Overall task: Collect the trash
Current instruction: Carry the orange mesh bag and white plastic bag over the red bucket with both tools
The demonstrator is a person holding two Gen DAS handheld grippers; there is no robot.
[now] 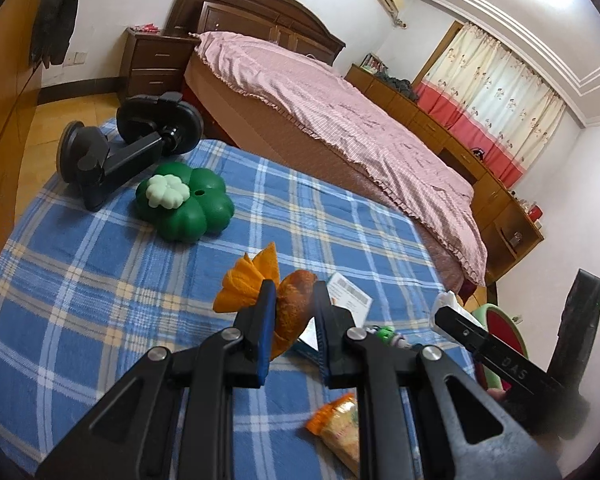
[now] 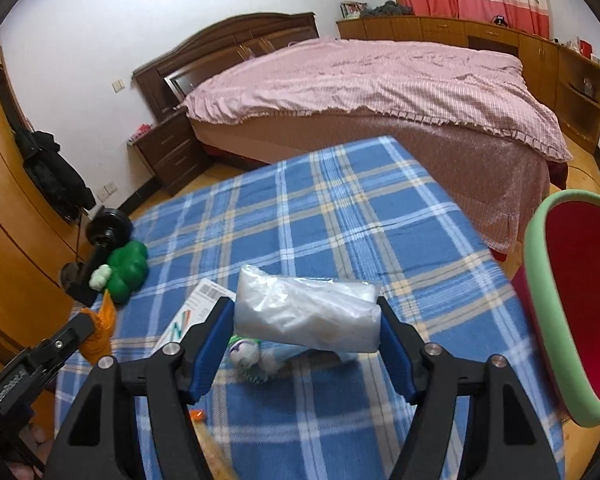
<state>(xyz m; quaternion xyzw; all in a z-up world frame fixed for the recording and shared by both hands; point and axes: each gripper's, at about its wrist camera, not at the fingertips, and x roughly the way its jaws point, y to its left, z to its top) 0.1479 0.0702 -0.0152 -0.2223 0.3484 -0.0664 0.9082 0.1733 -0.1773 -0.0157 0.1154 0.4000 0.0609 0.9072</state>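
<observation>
My left gripper (image 1: 293,298) is shut on an orange snack wrapper (image 1: 290,306) with a brown piece inside, held above the blue plaid table (image 1: 100,280). My right gripper (image 2: 306,314) is shut on a clear crumpled plastic bag (image 2: 306,312), held above the plaid table (image 2: 340,208). The left gripper with the orange wrapper (image 2: 100,330) shows at the left edge of the right wrist view. A red bin with a green rim (image 2: 572,312) stands at the right of the table; it also shows in the left wrist view (image 1: 504,328).
On the table lie a white paper leaflet (image 1: 350,300), a small toy-like tube (image 2: 256,354), an orange snack packet (image 1: 338,430), a green clover-shaped object (image 1: 184,204) and a black phone mount (image 1: 128,148). A bed with a pink cover (image 2: 380,84) stands behind the table.
</observation>
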